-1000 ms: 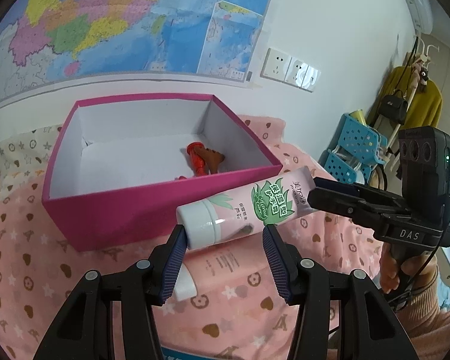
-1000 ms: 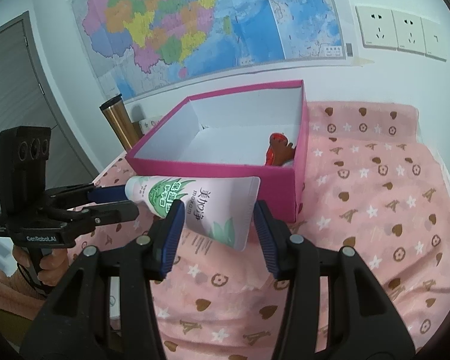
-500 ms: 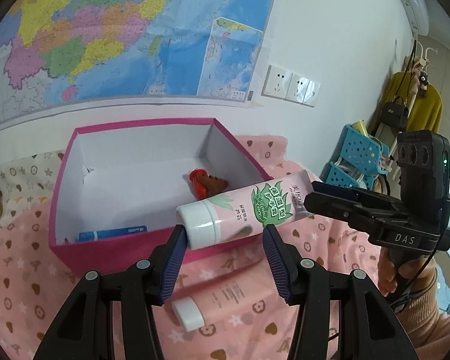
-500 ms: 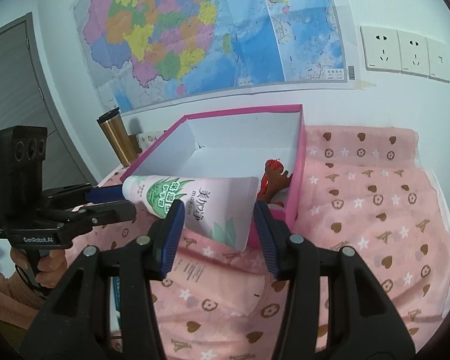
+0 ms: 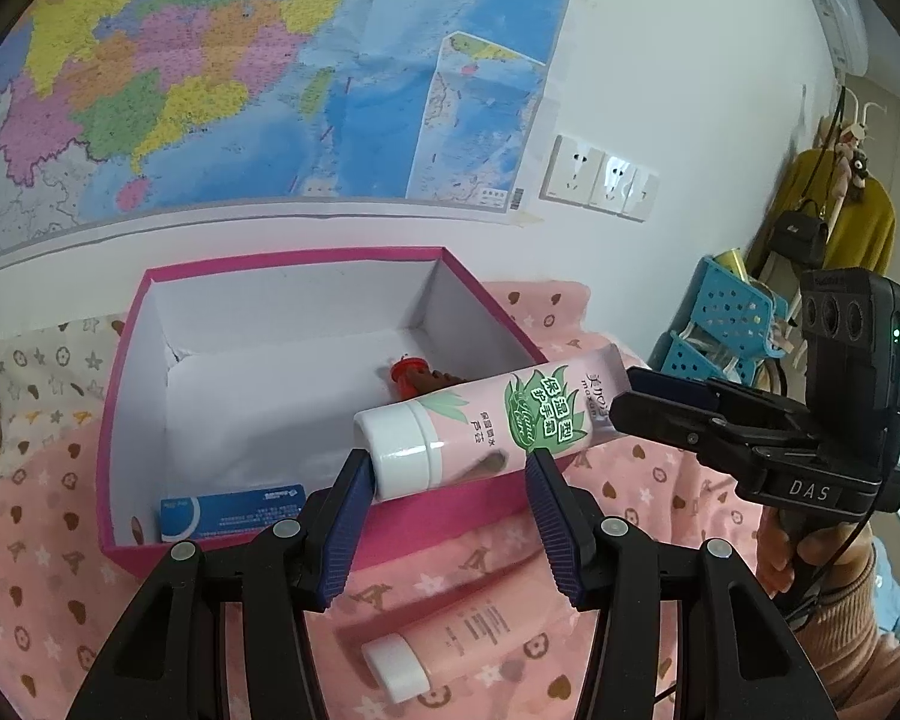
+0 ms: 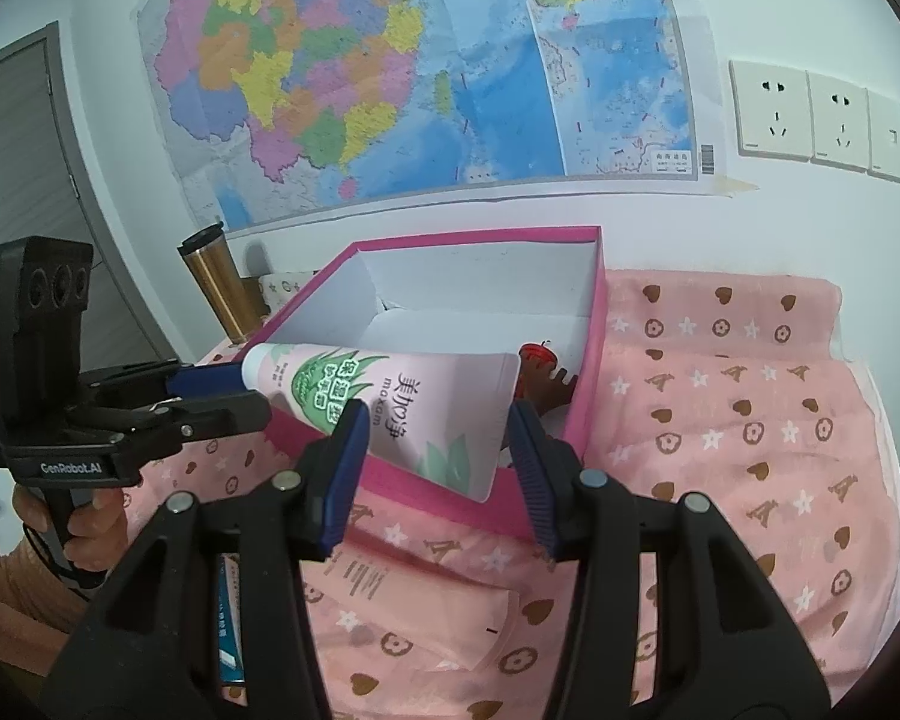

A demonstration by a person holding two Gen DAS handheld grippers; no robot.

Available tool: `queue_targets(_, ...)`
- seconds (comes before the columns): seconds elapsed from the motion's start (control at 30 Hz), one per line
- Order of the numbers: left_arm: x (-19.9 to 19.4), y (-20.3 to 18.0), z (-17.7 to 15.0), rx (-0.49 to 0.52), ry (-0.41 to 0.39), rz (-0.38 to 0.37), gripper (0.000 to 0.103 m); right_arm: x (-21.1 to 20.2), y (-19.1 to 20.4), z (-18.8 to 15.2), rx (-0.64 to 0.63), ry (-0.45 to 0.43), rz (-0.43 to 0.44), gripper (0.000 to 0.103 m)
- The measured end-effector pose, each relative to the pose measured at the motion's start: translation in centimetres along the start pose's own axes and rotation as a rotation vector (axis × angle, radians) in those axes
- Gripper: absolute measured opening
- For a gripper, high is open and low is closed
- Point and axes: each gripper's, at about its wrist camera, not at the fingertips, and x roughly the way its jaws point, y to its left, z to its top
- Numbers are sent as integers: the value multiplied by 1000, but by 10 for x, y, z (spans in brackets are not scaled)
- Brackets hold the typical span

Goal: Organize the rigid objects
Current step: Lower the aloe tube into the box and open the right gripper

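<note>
Pink hand-cream tube (image 5: 480, 426), carried crosswise over magenta box (image 5: 306, 516), near wall, which we judge its destination. We share load for level carry: left gripper (image 5: 447, 510) pinches white cap end, right gripper (image 6: 435, 468) clamps flat crimped tail, both jaws part-closed on tube. Both tools tilt downward toward box. Second tube (image 5: 450, 642) waits on patterned cloth (image 6: 750, 420).

Wall map (image 5: 258, 78), sockets (image 6: 810, 114) (three), gold flask (image 6: 219, 282).
</note>
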Motion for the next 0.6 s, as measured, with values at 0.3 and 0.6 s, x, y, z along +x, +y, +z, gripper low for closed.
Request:
queue_targets(0.3,8,2,6,0,8,11,52,13,-7,5,3,16,-16,51)
queue_targets(0.6,17,6,9,-7,19,12,52,25,-13,6,12,42,-29,51)
